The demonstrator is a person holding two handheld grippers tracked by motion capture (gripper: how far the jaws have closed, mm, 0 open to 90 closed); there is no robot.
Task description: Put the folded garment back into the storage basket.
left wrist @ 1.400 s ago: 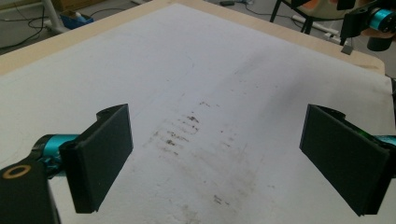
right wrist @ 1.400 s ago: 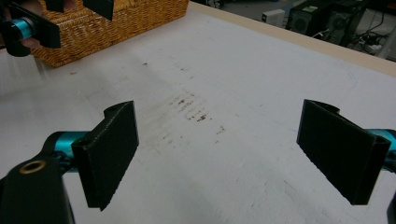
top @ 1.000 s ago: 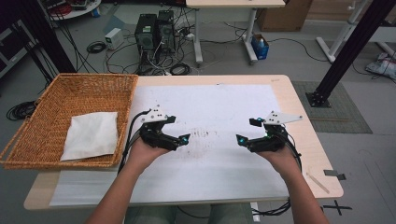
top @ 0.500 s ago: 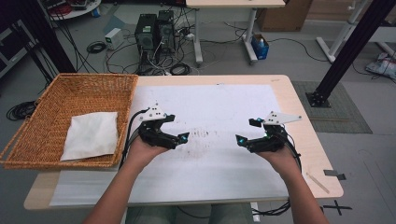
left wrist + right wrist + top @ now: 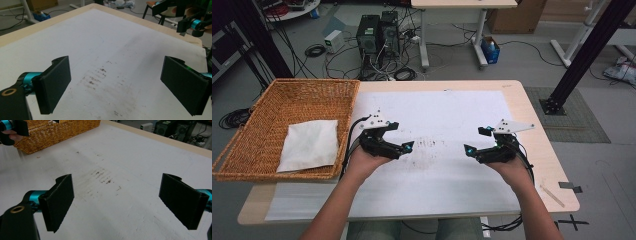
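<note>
My left gripper (image 5: 398,137) is held just above the white sheet (image 5: 437,110) on the table, left of centre, open with nothing between its jaws. My right gripper (image 5: 477,140) is held right of centre, also open and holding nothing, and the two point toward each other. In the left gripper view, the left gripper (image 5: 117,85) stands wide apart over the stained sheet (image 5: 100,50), with the right gripper (image 5: 193,22) at the far top right. In the right gripper view, the right gripper (image 5: 117,202) is equally wide over dark smudges (image 5: 102,176).
A wicker basket (image 5: 312,84) sits at the table's left end with a folded white cloth (image 5: 309,145) in it; its wall (image 5: 57,132) shows in the right gripper view. Dark smudges (image 5: 432,150) mark the sheet between the grippers. A small stick (image 5: 553,195) lies near the right front edge.
</note>
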